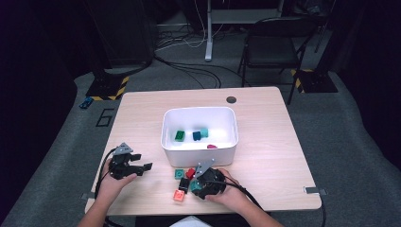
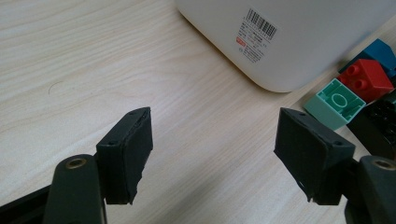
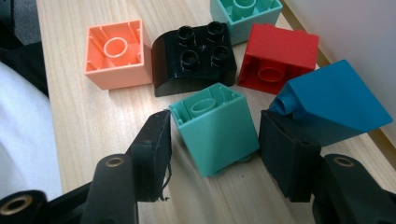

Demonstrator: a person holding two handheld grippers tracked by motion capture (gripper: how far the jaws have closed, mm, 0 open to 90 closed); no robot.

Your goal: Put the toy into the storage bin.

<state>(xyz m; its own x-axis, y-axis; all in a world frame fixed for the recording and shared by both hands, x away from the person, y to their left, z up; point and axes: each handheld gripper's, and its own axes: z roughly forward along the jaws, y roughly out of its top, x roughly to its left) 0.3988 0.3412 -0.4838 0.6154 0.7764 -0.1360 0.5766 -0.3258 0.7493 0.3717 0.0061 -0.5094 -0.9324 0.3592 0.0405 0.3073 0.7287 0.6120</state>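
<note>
My right gripper (image 3: 217, 115) is shut on a teal brick (image 3: 219, 140), its jaws against two sides of the brick, which lies tilted just above the table. Close around it lie a salmon brick (image 3: 116, 53), a black rounded brick (image 3: 196, 56), a red brick (image 3: 278, 56), a blue sloped brick (image 3: 334, 100) and a mint brick (image 3: 245, 14). In the high view this gripper (image 1: 195, 185) sits in front of the white bin (image 1: 199, 147). My left gripper (image 1: 142, 161) rests on the table to the left, open and empty (image 2: 212, 135).
The bin (image 2: 299, 42) holds a green brick (image 1: 180, 135), a dark blue brick (image 1: 196, 135), a teal brick (image 1: 204, 132) and a pink brick (image 1: 212, 146). Bare wooden table (image 1: 265, 156) lies right of the bin. A folding chair (image 1: 274, 47) stands beyond the table.
</note>
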